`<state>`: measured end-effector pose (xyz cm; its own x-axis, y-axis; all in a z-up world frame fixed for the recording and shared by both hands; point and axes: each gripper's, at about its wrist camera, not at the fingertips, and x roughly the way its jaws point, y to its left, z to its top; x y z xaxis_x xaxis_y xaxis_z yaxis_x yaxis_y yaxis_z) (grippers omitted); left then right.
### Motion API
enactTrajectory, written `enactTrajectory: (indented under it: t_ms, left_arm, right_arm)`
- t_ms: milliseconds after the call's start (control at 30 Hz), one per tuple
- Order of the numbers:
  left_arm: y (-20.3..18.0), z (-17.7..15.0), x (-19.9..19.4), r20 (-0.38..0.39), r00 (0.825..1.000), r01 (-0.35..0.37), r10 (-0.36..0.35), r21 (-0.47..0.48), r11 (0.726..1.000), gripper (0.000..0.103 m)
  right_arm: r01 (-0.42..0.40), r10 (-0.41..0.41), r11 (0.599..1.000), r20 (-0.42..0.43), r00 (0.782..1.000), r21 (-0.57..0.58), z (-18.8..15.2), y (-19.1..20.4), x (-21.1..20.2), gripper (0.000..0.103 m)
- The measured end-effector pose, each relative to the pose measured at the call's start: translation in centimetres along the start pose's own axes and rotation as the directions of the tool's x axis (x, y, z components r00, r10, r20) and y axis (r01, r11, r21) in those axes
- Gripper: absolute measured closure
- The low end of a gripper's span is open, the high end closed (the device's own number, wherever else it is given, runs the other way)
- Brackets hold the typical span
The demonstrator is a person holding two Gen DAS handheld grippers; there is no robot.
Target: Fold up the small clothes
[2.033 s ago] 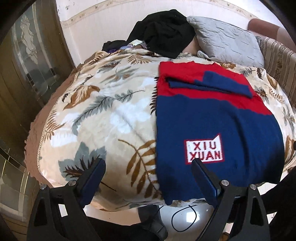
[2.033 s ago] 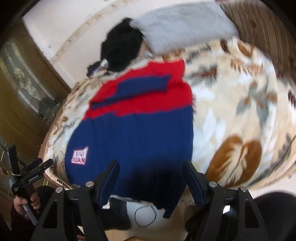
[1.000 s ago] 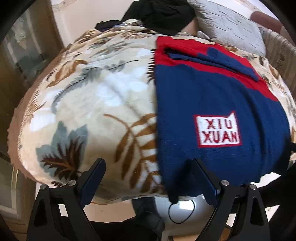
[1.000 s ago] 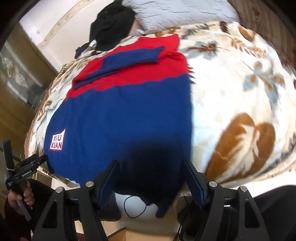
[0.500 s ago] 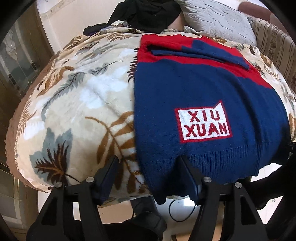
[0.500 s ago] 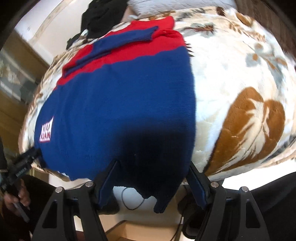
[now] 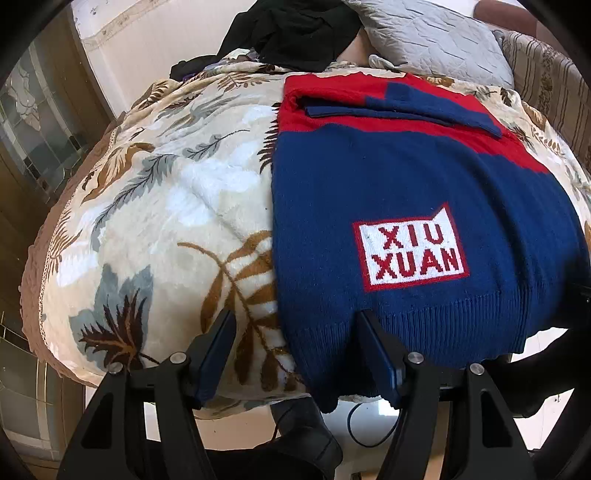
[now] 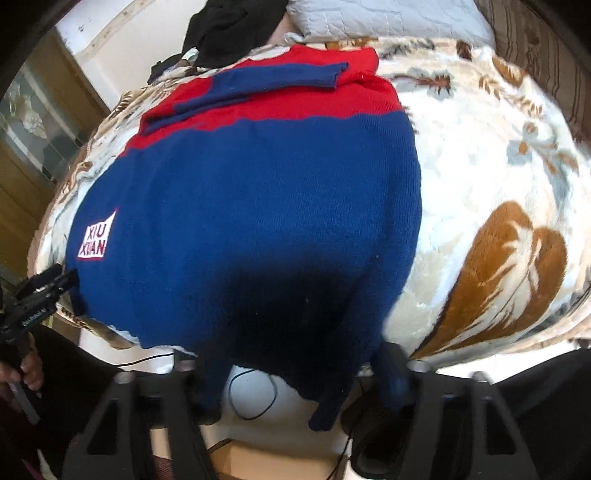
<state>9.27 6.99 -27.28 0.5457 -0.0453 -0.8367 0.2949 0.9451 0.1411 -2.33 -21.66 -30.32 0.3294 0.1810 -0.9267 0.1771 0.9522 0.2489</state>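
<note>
Progress: fold is partway. The navy-and-red knit sweater (image 7: 406, 192) is lying flat on the leaf-print blanket (image 7: 166, 221) covering the bed, filling the centre and right of the left wrist view. Both sleeves (image 7: 406, 105) are already lying folded across the red chest band in the upper part of the frame. Body is not yet folded: the ribbed hem (image 7: 406, 332) is still hanging over the near edge of the bed, bottom centre. I judge the hem-to-collar fold is the step left.

Tools:
- left tool (image 7: 295, 354) is sitting at the hem's left corner, lower centre of its frame. One finger is over the blanket, the other on the knit; jaws part-spread, corner between them, pads not visibly pressing, so not gripping yet.
- right tool (image 8: 291, 373) is closing around the hem's right corner, bottom centre of its view. Fabric is draping between the jaws and covering the left finger; that area is dark and blurred, but I see no firm pinch yet.

Containers: none in view. At the top of the frame, a grey quilted pillow (image 7: 432, 40) and a heap of black clothes (image 7: 295, 29) are just lying loose on the bed.
</note>
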Motion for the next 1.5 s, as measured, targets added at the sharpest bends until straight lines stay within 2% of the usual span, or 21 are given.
enactTrajectory:
  t_ms: [33,67,100,133,267,433,767,833,867,967,1033,1167,1233,1300,1400,1500]
  left_arm:
    - [0.1,0.0,0.1,0.000,1.000,0.001,-0.001,-0.001,1.000,0.034]
    - [0.1,0.0,0.1,0.000,1.000,0.002,-0.002,-0.002,1.000,0.034]
    - [0.1,0.1,0.1,0.001,1.000,0.003,-0.003,-0.003,1.000,0.034]
    - [0.1,0.1,0.1,0.001,1.000,0.003,-0.003,-0.003,1.000,0.034]
    - [0.2,0.1,0.2,-0.001,1.000,0.009,-0.009,-0.008,1.000,0.034]
    - [0.3,0.1,0.5,-0.004,1.000,0.002,-0.002,-0.014,1.000,0.028]
    - [0.4,0.3,0.0,-0.010,1.000,-0.004,0.004,-0.019,1.000,0.028]
    - [0.9,0.2,-0.2,-0.018,1.000,-0.003,0.002,-0.021,1.000,0.027]
    - [1.1,0.2,-0.1,-0.024,1.000,-0.001,0.001,-0.025,1.000,0.024]
    - [2.4,-0.2,0.5,-0.063,0.997,0.050,-0.054,-0.077,0.996,0.024]
    - [2.8,-0.3,0.4,-0.063,0.995,0.064,-0.071,-0.112,0.992,0.024]
    - [1.8,0.3,-0.7,-0.021,0.999,0.042,-0.043,-0.060,0.997,0.024]
    - [1.0,1.0,-1.2,0.009,1.000,0.014,-0.014,-0.017,1.000,0.024]
    - [0.8,1.4,-0.8,-0.002,1.000,-0.018,0.018,-0.006,1.000,0.019]
    - [0.9,1.3,1.0,-0.070,0.995,-0.069,0.068,-0.008,0.998,0.018]
    - [0.9,1.4,0.9,-0.057,0.997,-0.059,0.058,-0.028,0.998,0.018]
  right_arm:
    - [-0.007,0.007,1.000,0.007,1.000,0.002,0.0,-0.2,-0.2,0.057]
    - [-0.020,0.020,1.000,0.018,1.000,0.008,0.2,-0.1,-0.4,0.071]
    - [-0.043,0.042,0.999,0.037,0.998,0.012,0.4,-0.2,-0.8,0.077]
    - [-0.050,0.050,0.999,0.052,0.997,0.011,0.5,-0.1,-1.2,0.078]
    - [-0.020,0.020,1.000,0.036,0.999,-0.008,0.3,0.0,-0.7,0.078]
    - [0.008,-0.006,0.999,0.044,0.999,-0.047,0.5,1.1,-0.4,0.078]
    - [0.011,-0.009,0.998,0.021,1.000,-0.069,0.6,1.0,-1.5,0.075]
    - [0.002,-0.001,0.999,0.016,1.000,-0.051,1.0,0.3,-2.1,0.075]
    - [-0.009,0.009,0.999,0.000,1.000,-0.031,1.2,-0.3,-2.2,0.071]
    - [-0.056,0.063,0.994,-0.069,0.996,0.093,1.2,-2.9,-1.5,0.069]
    - [-0.015,0.025,0.991,-0.075,0.997,0.133,1.1,-3.9,-1.3,0.069]
    - [0.143,-0.142,0.990,0.008,0.990,-0.019,2.3,-1.7,-2.9,0.069]
    - [0.198,-0.191,0.976,0.077,0.978,-0.091,3.4,-0.1,-4.2,0.069]
    - [0.257,-0.236,0.955,0.144,0.961,-0.147,4.3,1.4,-5.3,0.069]
    - [0.304,-0.267,0.934,0.198,0.943,-0.187,5.0,2.7,-6.2,0.069]
    - [0.325,-0.277,0.924,0.234,0.932,-0.203,5.4,3.6,-6.9,0.069]
